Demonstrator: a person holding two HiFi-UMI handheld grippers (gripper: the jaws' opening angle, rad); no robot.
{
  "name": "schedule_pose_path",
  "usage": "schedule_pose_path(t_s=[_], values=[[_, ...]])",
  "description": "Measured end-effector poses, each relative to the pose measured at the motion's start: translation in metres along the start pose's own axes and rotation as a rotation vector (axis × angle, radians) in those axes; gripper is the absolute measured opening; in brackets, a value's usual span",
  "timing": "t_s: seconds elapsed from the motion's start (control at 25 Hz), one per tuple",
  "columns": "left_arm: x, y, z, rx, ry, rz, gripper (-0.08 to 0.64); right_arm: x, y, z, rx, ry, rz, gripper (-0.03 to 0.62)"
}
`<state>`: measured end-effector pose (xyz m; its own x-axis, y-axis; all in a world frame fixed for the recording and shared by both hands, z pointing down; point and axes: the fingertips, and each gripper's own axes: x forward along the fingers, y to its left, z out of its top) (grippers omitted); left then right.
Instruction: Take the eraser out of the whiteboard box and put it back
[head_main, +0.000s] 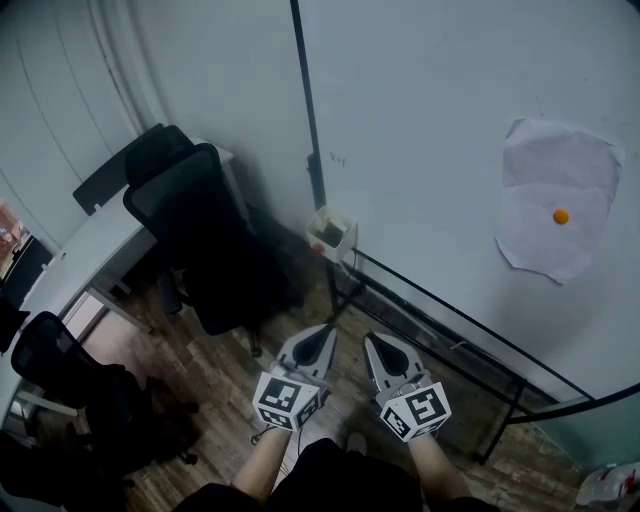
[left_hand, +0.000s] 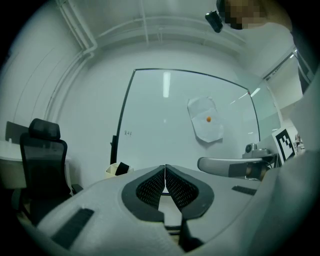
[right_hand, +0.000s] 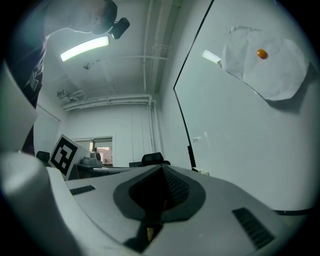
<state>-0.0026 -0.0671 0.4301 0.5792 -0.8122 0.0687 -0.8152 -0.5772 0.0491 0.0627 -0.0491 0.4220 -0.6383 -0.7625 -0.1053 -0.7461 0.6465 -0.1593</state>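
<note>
The small white whiteboard box (head_main: 331, 233) hangs at the lower left corner of the whiteboard (head_main: 450, 150), with a dark eraser (head_main: 326, 236) inside it. In the left gripper view the box (left_hand: 117, 170) and its black eraser (left_hand: 121, 168) show left of the jaws. My left gripper (head_main: 327, 339) and right gripper (head_main: 376, 346) are side by side, held low in front of me and pointing toward the board, well short of the box. Both are shut with nothing between their jaws. The right gripper view shows only a corner of the box (right_hand: 204, 172).
A black office chair (head_main: 205, 240) stands left of the box beside a white desk (head_main: 80, 260). The board's black metal stand (head_main: 450, 340) runs along the floor ahead. A paper sheet (head_main: 555, 200) with an orange magnet (head_main: 561, 216) hangs on the board.
</note>
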Motion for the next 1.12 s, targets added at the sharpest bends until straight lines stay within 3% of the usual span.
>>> schedule_pose_path(t_s=[0.52, 1.12], values=[[0.059, 0.059, -0.002, -0.003, -0.003, 0.024, 0.005, 0.07, -0.043, -0.015, 0.02, 0.024, 0.02, 0.003], [0.138, 0.148, 0.0, -0.028, 0.008, -0.111, 0.005, 0.177, -0.094, -0.022, 0.013, 0.037, -0.126, 0.003]])
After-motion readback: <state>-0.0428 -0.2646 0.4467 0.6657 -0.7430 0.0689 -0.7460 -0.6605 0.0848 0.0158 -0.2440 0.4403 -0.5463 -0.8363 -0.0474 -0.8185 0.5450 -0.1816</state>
